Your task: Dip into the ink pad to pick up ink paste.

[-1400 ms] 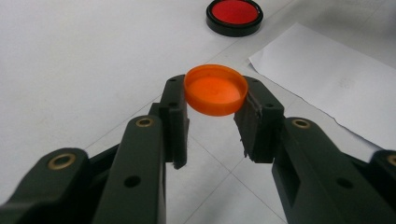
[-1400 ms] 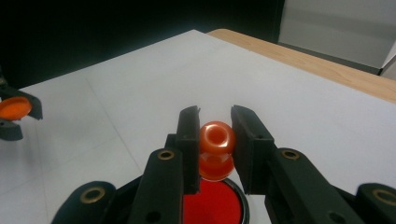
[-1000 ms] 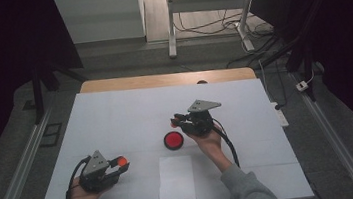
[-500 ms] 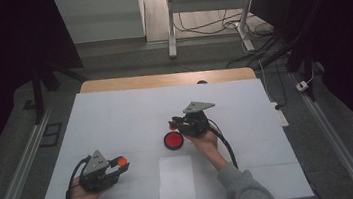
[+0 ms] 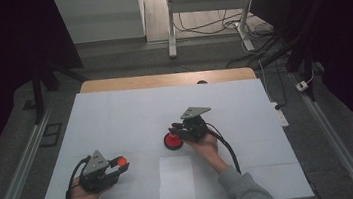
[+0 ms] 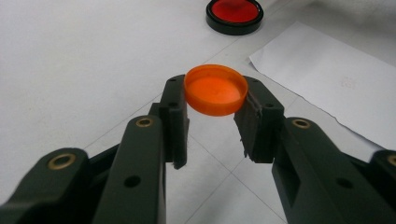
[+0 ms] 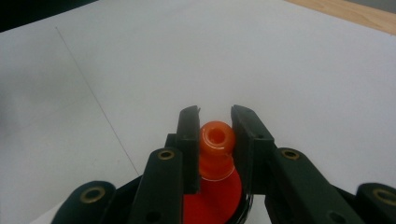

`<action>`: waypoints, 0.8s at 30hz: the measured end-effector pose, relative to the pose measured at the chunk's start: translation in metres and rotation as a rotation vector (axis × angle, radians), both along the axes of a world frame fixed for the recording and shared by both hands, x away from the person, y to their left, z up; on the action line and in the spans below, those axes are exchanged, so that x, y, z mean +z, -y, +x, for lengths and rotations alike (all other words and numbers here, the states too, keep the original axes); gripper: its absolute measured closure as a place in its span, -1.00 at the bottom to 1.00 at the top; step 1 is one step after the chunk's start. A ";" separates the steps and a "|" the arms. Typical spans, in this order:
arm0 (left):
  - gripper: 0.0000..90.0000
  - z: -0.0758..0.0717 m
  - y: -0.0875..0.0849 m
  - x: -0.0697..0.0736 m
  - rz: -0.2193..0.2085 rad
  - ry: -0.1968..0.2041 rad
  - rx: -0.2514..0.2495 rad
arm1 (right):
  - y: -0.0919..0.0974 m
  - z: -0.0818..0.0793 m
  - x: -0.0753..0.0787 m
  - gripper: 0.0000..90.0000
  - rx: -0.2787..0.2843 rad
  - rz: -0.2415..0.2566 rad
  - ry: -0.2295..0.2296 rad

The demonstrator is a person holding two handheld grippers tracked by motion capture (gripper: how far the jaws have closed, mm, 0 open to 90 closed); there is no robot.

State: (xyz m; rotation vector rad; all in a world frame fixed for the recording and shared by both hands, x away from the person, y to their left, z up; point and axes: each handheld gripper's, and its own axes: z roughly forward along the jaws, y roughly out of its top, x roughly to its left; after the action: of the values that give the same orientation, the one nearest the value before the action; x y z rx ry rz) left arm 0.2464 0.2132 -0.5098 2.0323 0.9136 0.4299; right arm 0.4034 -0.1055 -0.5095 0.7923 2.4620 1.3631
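Observation:
My left gripper (image 5: 120,165) rests at the near left of the white table, shut on a shallow orange cap (image 6: 215,88) held level between its jaws. The same cap (image 5: 120,161) is an orange spot in the high view. A red disc with a black rim (image 5: 171,143) lies near the table's middle, and it also lies ahead in the left gripper view (image 6: 234,11). My right gripper (image 5: 176,129) reaches over that disc from the right. In its own view the right gripper (image 7: 215,122) is shut on a small orange knob (image 7: 216,140) with a hole in its top, red showing beneath it.
A blank white sheet of paper (image 5: 176,178) lies near the front edge between my hands. The white table cover (image 5: 125,110) ends at a wooden strip (image 5: 162,79) at the back. Metal rails run along both sides, and table legs and cables stand beyond.
The right gripper has shifted slightly left and nearer, closer over the red disc. The left gripper and its cap have stayed put.

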 end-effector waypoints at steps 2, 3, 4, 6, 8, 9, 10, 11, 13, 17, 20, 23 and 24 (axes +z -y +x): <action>0.44 0.000 0.000 0.000 -0.002 -0.002 0.001 | 0.000 -0.001 -0.001 0.61 0.003 -0.015 -0.005; 0.44 0.000 0.000 0.000 -0.002 -0.002 0.003 | 0.000 -0.001 -0.002 0.61 0.003 -0.016 -0.003; 0.44 0.000 -0.001 0.000 -0.002 -0.002 0.003 | 0.000 -0.001 -0.002 0.61 0.004 -0.019 -0.005; 0.44 0.000 -0.001 0.000 -0.003 -0.002 0.003 | 0.000 -0.002 -0.003 0.60 0.003 -0.014 -0.006; 0.44 0.000 -0.001 0.000 -0.003 -0.003 0.002 | 0.001 -0.002 -0.004 0.61 0.003 -0.018 -0.008; 0.44 0.001 -0.001 0.000 -0.001 -0.003 0.003 | 0.001 -0.002 -0.005 0.61 0.002 -0.021 -0.010; 0.44 0.001 0.000 0.000 -0.001 -0.003 0.002 | 0.001 -0.002 -0.005 0.61 0.002 -0.027 -0.009; 0.44 0.000 0.000 0.000 -0.001 -0.003 0.002 | 0.000 -0.002 -0.006 0.60 0.003 -0.024 -0.010; 0.44 0.000 0.000 0.000 -0.001 -0.002 0.002 | 0.000 -0.003 -0.007 0.61 0.004 -0.027 -0.010; 0.44 0.001 -0.001 0.000 -0.001 -0.003 0.002 | -0.001 -0.004 -0.009 0.61 0.007 -0.039 -0.006; 0.44 0.000 0.000 0.000 0.000 -0.003 0.001 | 0.000 -0.004 -0.009 0.61 0.006 -0.036 -0.003; 0.44 0.000 0.000 0.000 0.000 -0.002 0.001 | 0.000 -0.005 -0.009 0.61 0.005 -0.037 -0.002; 0.44 0.000 -0.001 0.000 0.000 -0.003 0.002 | 0.000 -0.005 -0.009 0.60 0.005 -0.035 0.000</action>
State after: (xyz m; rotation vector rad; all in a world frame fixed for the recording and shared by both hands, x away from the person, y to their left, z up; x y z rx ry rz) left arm 0.2468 0.2137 -0.5101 2.0325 0.9169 0.4279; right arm 0.3987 -0.1050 -0.5188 0.7793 2.4824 1.3178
